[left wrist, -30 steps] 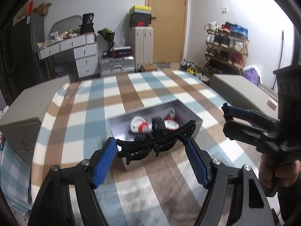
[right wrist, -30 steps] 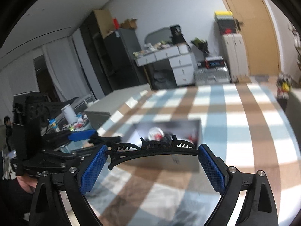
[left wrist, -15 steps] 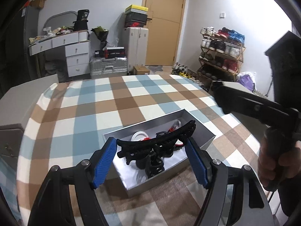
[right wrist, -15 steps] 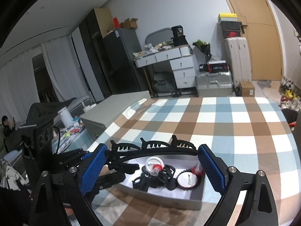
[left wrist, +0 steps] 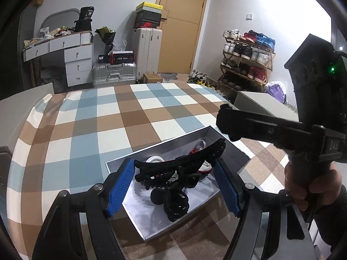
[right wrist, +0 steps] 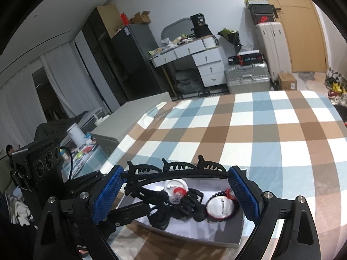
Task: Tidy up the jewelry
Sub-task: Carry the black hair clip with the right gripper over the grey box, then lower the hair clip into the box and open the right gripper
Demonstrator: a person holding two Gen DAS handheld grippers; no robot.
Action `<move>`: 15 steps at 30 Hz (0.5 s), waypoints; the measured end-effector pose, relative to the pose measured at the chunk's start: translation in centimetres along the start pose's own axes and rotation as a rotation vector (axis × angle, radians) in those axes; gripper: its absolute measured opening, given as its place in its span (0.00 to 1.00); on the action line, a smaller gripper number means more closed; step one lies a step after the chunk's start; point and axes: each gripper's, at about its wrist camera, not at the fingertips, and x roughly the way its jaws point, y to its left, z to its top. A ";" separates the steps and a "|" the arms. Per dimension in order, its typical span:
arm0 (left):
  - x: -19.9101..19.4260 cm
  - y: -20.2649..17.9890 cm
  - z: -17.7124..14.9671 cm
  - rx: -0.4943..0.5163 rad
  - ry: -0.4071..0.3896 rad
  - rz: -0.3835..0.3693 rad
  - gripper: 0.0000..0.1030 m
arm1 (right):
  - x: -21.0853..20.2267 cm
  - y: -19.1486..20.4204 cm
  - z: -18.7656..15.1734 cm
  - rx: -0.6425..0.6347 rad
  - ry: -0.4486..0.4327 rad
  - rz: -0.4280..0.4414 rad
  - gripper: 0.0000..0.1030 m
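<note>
Left wrist view: the left gripper (left wrist: 173, 179) holds a long black plastic hair claw clip (left wrist: 180, 162) crosswise, its blue-padded fingers (left wrist: 120, 187) closed onto the clip's two ends at wide spacing. The clip hangs above the shallow grey rectangular box (left wrist: 229, 151), which sits on the blue, brown and white checked tablecloth (left wrist: 108, 117) toward the table's near right corner. Inside the box: more black claw clips (left wrist: 175, 201) piled near its front, and round white-and-red badges (left wrist: 203, 166) behind (partly hidden by the held clip). The right gripper (left wrist: 225, 121) enters from the right edge, seen side-on, over the box's far right corner; its opening cannot be read here.

Right wrist view: the right gripper (right wrist: 175, 192) grips a second curved black claw clip with three toothed humps (right wrist: 175, 169) by its ends, pads (right wrist: 108, 195) set wide apart. This view shows the box (right wrist: 236, 236) from the opposite side: a white round pin-back badge (right wrist: 220, 208) face down, a white disc (right wrist: 173, 186), a small red-topped piece (right wrist: 179, 191) and black clips (right wrist: 173, 205). The left gripper (right wrist: 138, 195) reaches in from the left edge (its fingers mostly hidden).
</note>
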 end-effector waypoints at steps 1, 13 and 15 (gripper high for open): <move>0.1 0.1 0.0 0.001 0.002 -0.002 0.69 | 0.2 -0.1 0.0 0.001 0.005 0.000 0.94; 1.7 -0.2 -0.2 0.038 0.063 -0.061 0.69 | 2.3 -1.1 -0.5 0.060 0.049 -0.001 0.94; 2.0 0.0 -0.1 0.033 0.079 -0.076 0.69 | 2.5 -1.3 -0.6 0.062 0.056 -0.012 0.94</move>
